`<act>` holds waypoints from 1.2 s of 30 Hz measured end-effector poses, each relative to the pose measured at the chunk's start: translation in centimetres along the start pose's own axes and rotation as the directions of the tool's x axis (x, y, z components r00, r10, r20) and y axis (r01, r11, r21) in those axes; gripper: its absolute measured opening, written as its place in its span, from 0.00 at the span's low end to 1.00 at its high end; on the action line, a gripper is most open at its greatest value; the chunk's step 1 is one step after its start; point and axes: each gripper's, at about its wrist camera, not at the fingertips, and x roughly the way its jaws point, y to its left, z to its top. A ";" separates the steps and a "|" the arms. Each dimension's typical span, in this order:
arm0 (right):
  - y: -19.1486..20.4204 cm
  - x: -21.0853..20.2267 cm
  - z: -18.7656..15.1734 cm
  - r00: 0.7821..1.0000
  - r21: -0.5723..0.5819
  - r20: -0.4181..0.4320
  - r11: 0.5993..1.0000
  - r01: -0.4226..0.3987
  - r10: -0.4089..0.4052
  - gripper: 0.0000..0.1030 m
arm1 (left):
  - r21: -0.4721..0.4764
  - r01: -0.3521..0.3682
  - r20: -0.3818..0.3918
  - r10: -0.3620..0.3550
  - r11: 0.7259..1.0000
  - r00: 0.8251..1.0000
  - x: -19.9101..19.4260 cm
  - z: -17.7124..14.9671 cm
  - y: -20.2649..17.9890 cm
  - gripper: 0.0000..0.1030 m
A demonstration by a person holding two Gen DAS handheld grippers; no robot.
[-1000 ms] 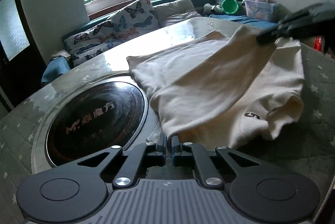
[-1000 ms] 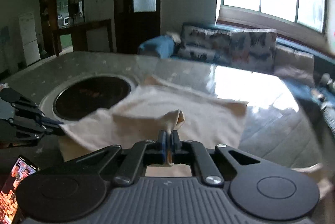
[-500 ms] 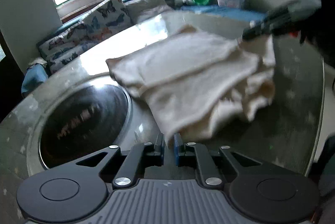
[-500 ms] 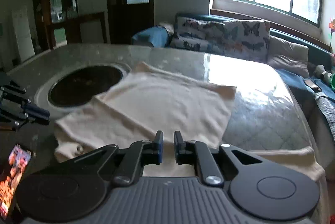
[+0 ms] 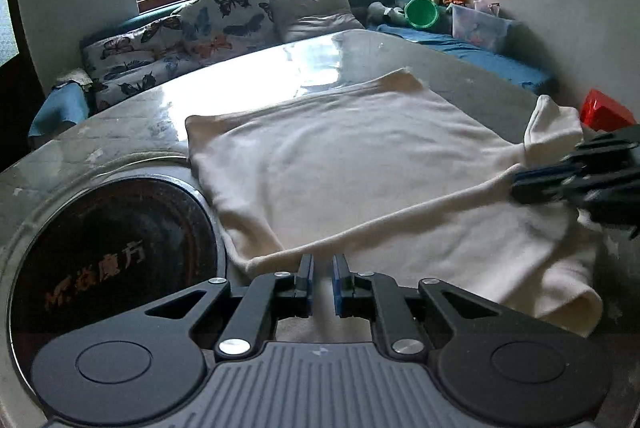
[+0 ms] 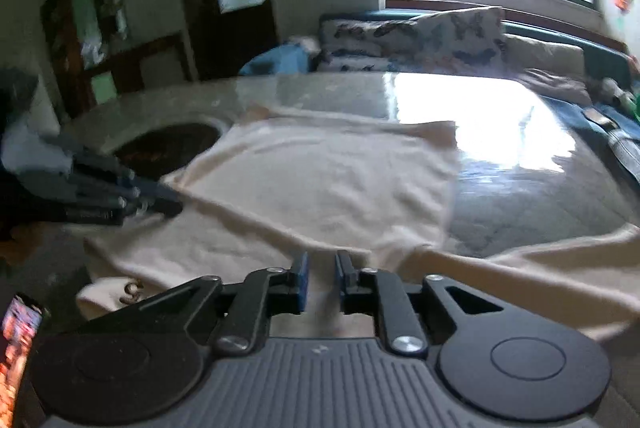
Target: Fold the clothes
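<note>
A cream garment [image 5: 360,155] lies folded over itself on the glossy table [image 5: 248,79], its folded edge running across just in front of my left gripper [image 5: 322,268]. That gripper's jaws stand a narrow gap apart with no cloth pinched between the pads. In the right wrist view the same garment [image 6: 320,179] spreads ahead of my right gripper [image 6: 322,270], whose jaws are opening over the near hem, nothing gripped. Each gripper shows in the other's view: the right gripper [image 5: 516,187] at the fold's right end, the left gripper [image 6: 168,201] at its left end.
A round black hotplate [image 5: 100,248] is set into the table left of the garment. A lit phone [image 6: 18,340] lies at the near left edge. Behind the table runs a sofa with butterfly cushions [image 5: 200,23], with a green bowl [image 5: 420,12] and a red object [image 5: 604,109] at the right.
The right gripper held a raised fold of cloth; it has let go and sunk, and the fold now lies flat. Both grippers' jaws have parted. The left gripper shifted along the near edge.
</note>
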 end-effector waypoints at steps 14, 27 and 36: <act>-16.9 -5.7 -2.5 0.903 0.479 0.002 0.793 0.377 -0.431 0.26 | 0.064 -0.028 0.040 0.025 0.998 0.999 -1.4 0.0 -1.8 0.25; -17.8 -5.1 -3.0 0.907 0.566 0.049 0.760 0.321 -0.419 0.03 | 0.089 -0.043 0.054 0.038 0.995 0.998 -2.3 0.1 -2.5 0.31; -10.9 -10.4 1.2 0.928 0.488 0.321 0.873 0.010 -0.190 0.02 | 0.039 -0.072 0.062 0.069 0.997 0.996 -2.7 -0.1 -1.0 0.32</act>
